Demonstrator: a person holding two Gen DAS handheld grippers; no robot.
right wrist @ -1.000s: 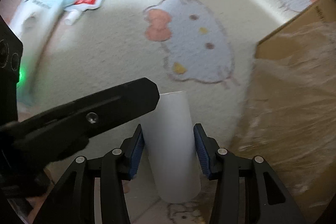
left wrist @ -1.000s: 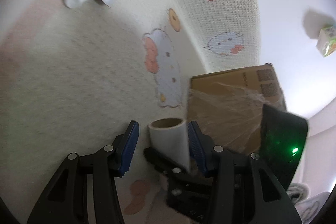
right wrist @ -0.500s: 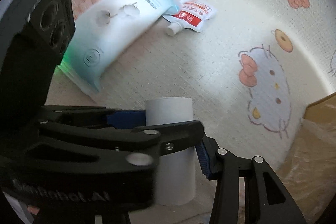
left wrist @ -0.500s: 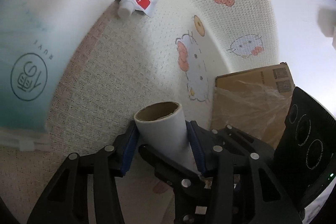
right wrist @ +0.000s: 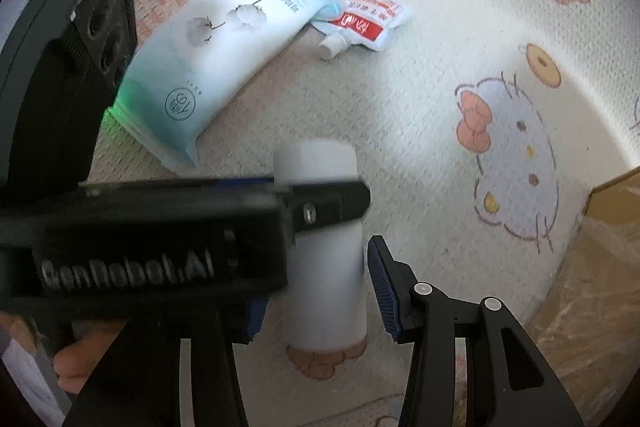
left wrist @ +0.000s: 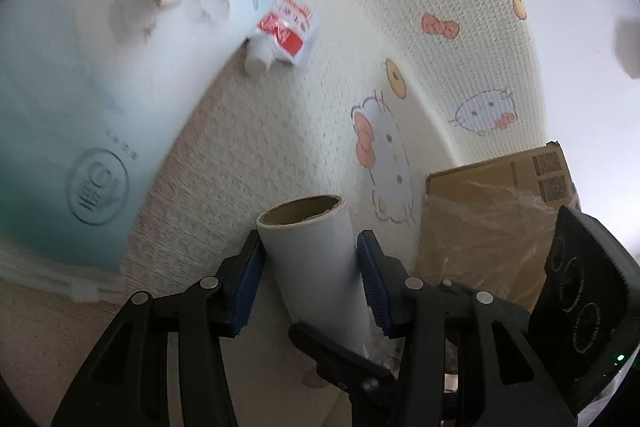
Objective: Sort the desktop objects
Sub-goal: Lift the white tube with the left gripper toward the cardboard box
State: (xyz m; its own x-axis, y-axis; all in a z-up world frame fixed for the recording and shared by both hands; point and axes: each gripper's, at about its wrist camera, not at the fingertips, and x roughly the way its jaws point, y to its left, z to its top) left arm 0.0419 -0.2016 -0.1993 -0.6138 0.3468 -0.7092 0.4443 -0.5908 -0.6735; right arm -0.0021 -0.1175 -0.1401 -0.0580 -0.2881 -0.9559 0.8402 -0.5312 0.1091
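Soft daylight; blown-out white at right edge of left view. Blue-white pouch [left wrist: 100,99] motion-blurred there. Left gripper [right wrist: 180,239] blurred close up. Heavy fisheye bending.

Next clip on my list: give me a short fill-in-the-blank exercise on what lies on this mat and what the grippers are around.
1. Both grippers have their blue pads on either side of the white ____.
2. The red-and-white sachet lies touching the pale blue ____.
3. The brown cardboard ____ stands at the mat's edge.
4. The roll's open end, seen from the left wrist, shows a ____ core.

Missing words: roll; pouch; box; cardboard
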